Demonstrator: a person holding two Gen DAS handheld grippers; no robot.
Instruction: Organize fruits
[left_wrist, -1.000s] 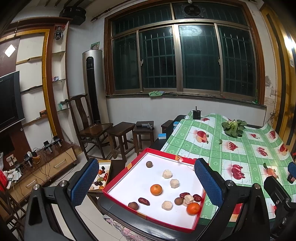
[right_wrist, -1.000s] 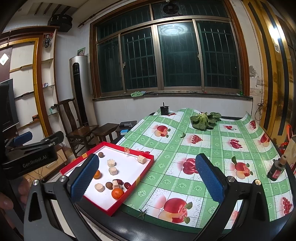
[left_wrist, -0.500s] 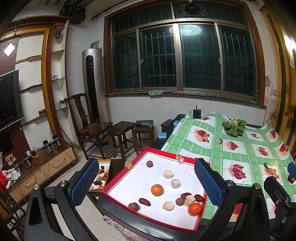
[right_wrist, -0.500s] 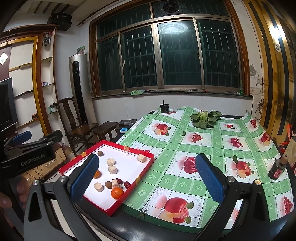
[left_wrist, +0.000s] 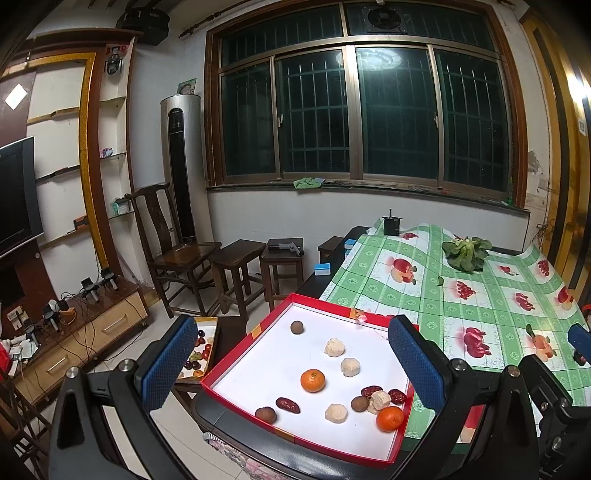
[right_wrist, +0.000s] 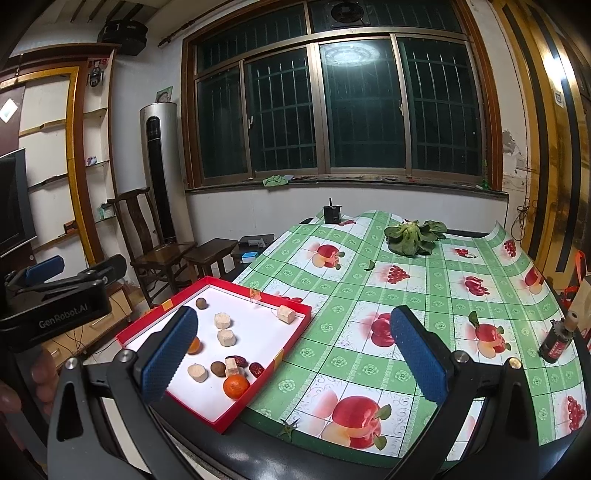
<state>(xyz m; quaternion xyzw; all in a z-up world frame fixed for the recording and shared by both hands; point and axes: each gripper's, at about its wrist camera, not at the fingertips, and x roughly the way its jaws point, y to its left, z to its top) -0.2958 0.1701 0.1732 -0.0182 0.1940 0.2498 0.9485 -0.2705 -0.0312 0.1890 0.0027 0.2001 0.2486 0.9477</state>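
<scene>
A red-rimmed white tray (left_wrist: 255, 334) sits at the table's near left corner; it also shows in the right wrist view (right_wrist: 295, 334). In it lie two oranges (left_wrist: 312, 380) (left_wrist: 389, 418), several pale round pieces (left_wrist: 334, 347), brown round fruits (left_wrist: 297, 327) and red dates (left_wrist: 287, 404). My left gripper (left_wrist: 291, 365) is open and empty, held above the tray's near side. My right gripper (right_wrist: 293, 356) is open and empty, above the table's front edge to the right of the tray. One orange (right_wrist: 235, 386) lies by the tray's near corner.
The table wears a green fruit-print cloth (right_wrist: 424, 295). A leafy green vegetable (right_wrist: 412, 234) lies at the far end, a small dark bottle (right_wrist: 556, 341) at the right edge. A second box with small fruits (left_wrist: 201, 350) stands low at the left. Stools (left_wrist: 236, 266) and a chair stand beyond.
Both grippers have barely shifted; the views are almost the same. Nothing was taken hold of or let go.
</scene>
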